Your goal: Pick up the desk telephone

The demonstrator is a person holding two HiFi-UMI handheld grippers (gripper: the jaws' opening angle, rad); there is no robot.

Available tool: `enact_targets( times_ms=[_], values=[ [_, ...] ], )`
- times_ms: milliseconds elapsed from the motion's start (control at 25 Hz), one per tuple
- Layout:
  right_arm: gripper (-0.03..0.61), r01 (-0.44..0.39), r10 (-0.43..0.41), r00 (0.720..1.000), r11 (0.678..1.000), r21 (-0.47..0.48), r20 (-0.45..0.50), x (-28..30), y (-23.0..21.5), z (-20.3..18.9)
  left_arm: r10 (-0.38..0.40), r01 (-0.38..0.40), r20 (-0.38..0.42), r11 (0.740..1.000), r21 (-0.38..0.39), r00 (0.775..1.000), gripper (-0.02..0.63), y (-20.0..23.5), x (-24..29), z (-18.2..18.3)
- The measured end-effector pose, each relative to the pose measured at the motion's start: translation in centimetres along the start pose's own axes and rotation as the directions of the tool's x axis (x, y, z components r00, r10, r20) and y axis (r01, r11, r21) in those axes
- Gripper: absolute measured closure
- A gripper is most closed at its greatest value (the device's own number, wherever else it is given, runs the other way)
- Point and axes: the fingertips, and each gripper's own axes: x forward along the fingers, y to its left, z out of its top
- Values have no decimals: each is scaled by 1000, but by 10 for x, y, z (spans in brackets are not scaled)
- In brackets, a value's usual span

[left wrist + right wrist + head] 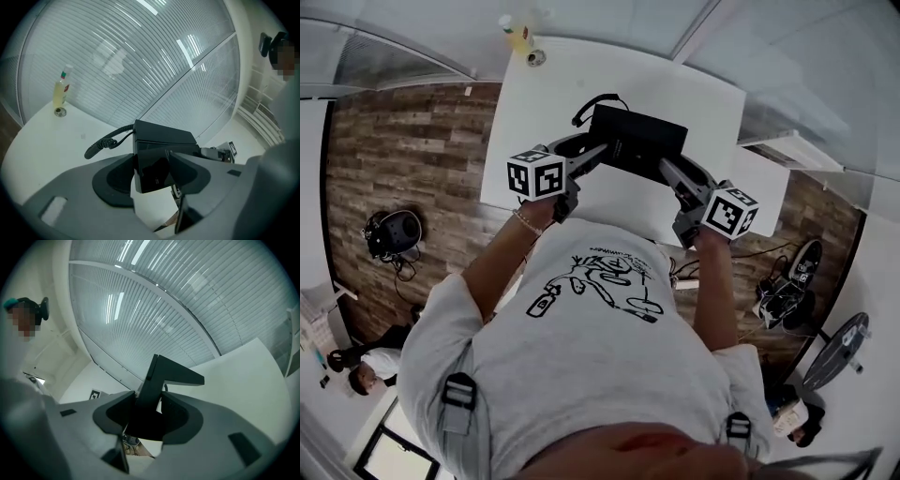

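The black desk telephone [637, 141] hangs in the air above the white table [544, 103], held from both sides. My left gripper [602, 152] is shut on its left edge, and my right gripper [664, 167] is shut on its right edge. In the left gripper view the telephone [161, 145] sits between the two pads, its coiled cord [104, 143] trailing off to the left. The right gripper view has the telephone [161, 380] edge-on and clamped in the jaws. Its keypad side is hidden.
A small bottle [517, 36] and a round cap-like item [536, 57] stand at the table's far edge. A low white unit [769, 178] adjoins the table on the right. Bags and gear [392, 232] lie on the wooden floor.
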Motion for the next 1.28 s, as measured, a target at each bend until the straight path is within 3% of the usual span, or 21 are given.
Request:
enact_targets(
  times_ms=[320,1280],
  values=[
    [410,-34,35,999,999,-39,26,-11,47,8,2,-4,29,998,56,1000,387,-29,-41,17],
    [414,-30,31,999,999,-40,16,-9,45,3,3,-4,21,999,49,1000,387,-24,-38,11]
  ],
)
